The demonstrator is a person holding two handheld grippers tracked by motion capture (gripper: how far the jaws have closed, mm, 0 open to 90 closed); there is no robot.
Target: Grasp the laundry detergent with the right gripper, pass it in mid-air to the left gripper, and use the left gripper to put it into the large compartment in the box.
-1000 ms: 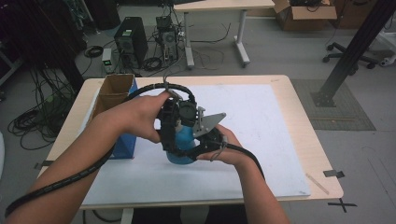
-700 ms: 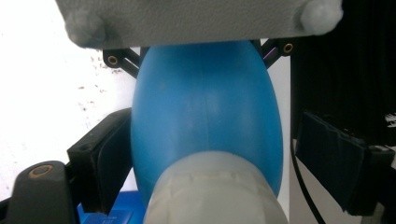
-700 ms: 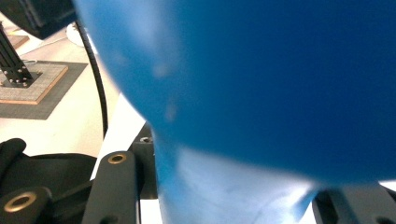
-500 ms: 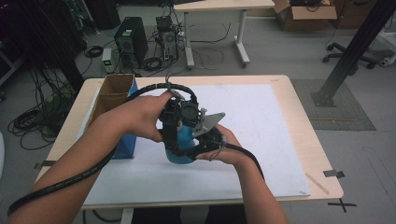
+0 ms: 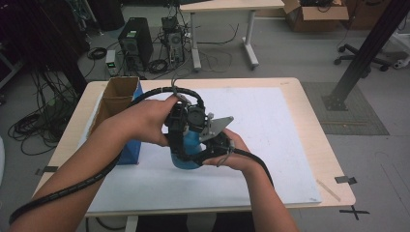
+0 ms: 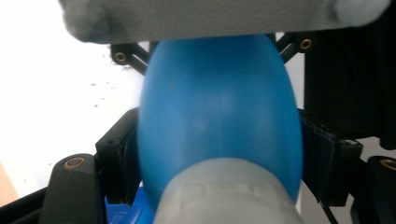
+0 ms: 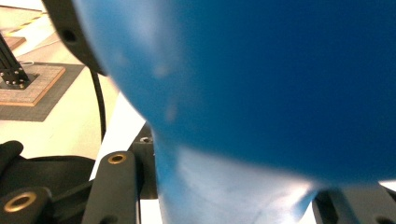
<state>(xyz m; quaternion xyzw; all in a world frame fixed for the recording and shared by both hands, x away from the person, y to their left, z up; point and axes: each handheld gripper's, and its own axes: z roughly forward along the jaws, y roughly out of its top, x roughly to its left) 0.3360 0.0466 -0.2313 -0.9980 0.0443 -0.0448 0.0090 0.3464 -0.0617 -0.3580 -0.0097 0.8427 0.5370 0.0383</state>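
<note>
A smooth blue rubber bulb (image 6: 219, 116) with a pale grey neck sat over the white sheet (image 5: 270, 121) near the middle of the wooden table (image 5: 309, 96), gripped from both sides. The left gripper (image 5: 183, 126) had just been closing, its jaws flanking and pressing the bulb; the right gripper (image 5: 212, 145) was clenched on it lower down. An open cardboard box (image 5: 116, 94) stood just left.

table (image 5: 309, 145) | white sheet (image 5: 270, 125) | cardboard box (image 5: 116, 99) left

no readable text, labels or signs
</note>
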